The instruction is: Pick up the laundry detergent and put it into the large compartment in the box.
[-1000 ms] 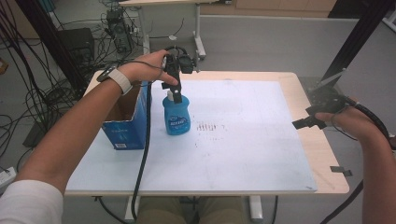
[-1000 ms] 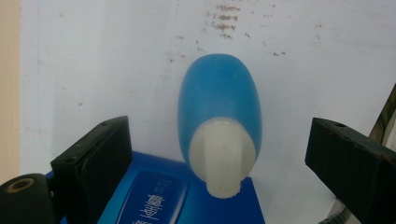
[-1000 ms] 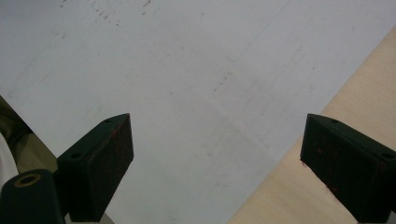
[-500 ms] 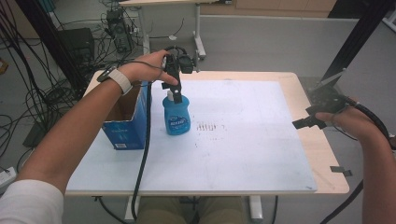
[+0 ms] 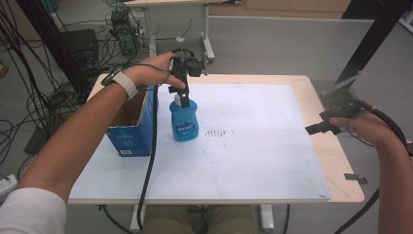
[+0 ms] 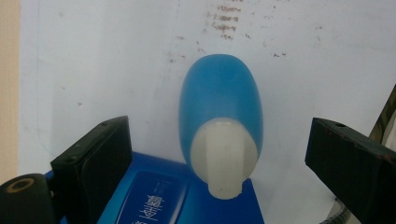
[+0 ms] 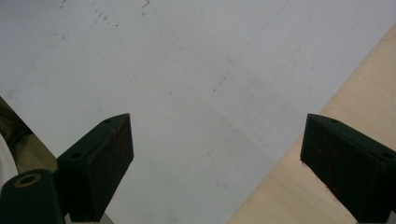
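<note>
Left gripper (image 5: 181, 92) hung wide open over blue bottle's (image 5: 184, 122) cap; off-centre closing risked tipping it.

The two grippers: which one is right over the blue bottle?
The left gripper, open above the blue bottle's white cap. The right gripper is off at the table's far edge.

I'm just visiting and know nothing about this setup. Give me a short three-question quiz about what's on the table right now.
1. True or false: the left tool is clamped on the blue bottle.
2. What stands right beside the bottle, on the person's left: (a) blue cardboard box, (b) mug, (c) bowl?
3. Fill in: the right tool hovers near the table's ___ edge.

Key: 1 false, its jaws are spread either side of the cap; 2 a; 3 right.
</note>
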The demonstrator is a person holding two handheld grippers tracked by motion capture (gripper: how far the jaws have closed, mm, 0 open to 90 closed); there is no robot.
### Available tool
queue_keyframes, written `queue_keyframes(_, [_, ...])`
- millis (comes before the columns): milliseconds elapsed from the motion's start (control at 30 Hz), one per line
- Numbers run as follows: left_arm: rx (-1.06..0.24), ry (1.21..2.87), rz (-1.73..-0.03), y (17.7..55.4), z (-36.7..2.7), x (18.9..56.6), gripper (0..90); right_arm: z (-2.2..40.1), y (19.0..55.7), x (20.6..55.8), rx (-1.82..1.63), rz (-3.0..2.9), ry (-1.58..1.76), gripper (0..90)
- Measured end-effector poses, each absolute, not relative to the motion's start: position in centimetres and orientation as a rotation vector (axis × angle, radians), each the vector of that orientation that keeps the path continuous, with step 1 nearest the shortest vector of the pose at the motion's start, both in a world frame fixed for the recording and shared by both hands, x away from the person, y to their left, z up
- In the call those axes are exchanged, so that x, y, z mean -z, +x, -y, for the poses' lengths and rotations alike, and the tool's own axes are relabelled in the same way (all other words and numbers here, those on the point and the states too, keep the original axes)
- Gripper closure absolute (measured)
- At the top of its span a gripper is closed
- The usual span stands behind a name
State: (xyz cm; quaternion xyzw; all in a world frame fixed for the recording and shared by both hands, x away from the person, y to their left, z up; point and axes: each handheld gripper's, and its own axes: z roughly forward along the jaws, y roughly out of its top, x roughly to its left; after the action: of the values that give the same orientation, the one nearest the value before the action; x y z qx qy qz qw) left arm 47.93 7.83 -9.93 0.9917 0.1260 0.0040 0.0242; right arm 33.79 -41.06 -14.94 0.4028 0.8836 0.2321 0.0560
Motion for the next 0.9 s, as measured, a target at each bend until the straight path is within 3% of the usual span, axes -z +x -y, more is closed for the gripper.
queue_keyframes(900, [-0.015, 3.066, -0.398, 47.92, -7.93, 9.96, 7.8, 41.06, 33.76, 14.99, -0.704, -2.681, 1.224, 9.6])
